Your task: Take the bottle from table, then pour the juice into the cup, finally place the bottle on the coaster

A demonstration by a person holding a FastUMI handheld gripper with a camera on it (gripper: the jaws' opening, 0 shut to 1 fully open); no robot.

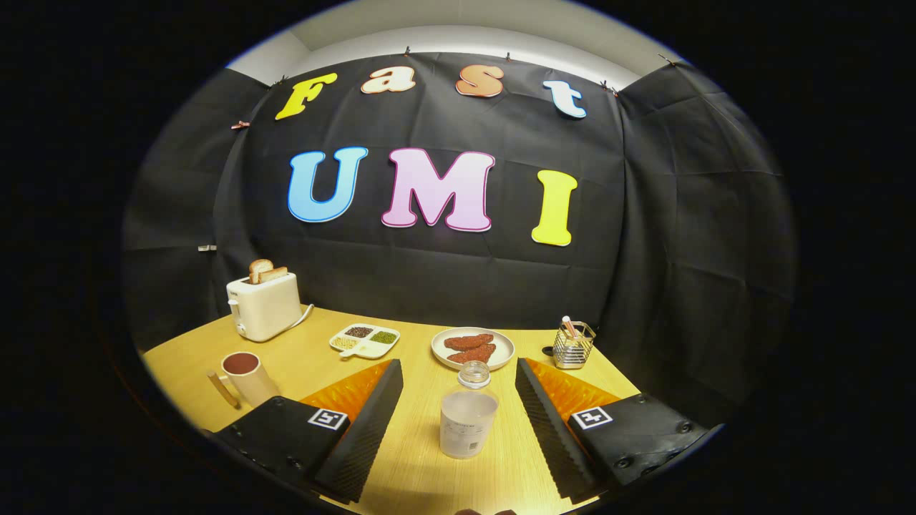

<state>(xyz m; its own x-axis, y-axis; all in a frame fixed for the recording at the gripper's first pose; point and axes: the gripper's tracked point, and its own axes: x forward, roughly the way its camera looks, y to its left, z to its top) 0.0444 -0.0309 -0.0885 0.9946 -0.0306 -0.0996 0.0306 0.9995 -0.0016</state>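
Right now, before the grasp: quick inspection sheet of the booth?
Surface: wooden table, bare around the bottle.
Job's things: clear bottle upright between the fingers, untouched; cup off to one side of the fingers. Coaster: nothing seen.
Clutter: toaster with toast; divided dish; plate of food; wire holder.
Grippers: hand-held gripper open, fingers either side of the bottle.
Cables: toaster cord.
Surroundings: black cloth wall.

Staged breakfast table (422, 443) (cloth-walled booth)
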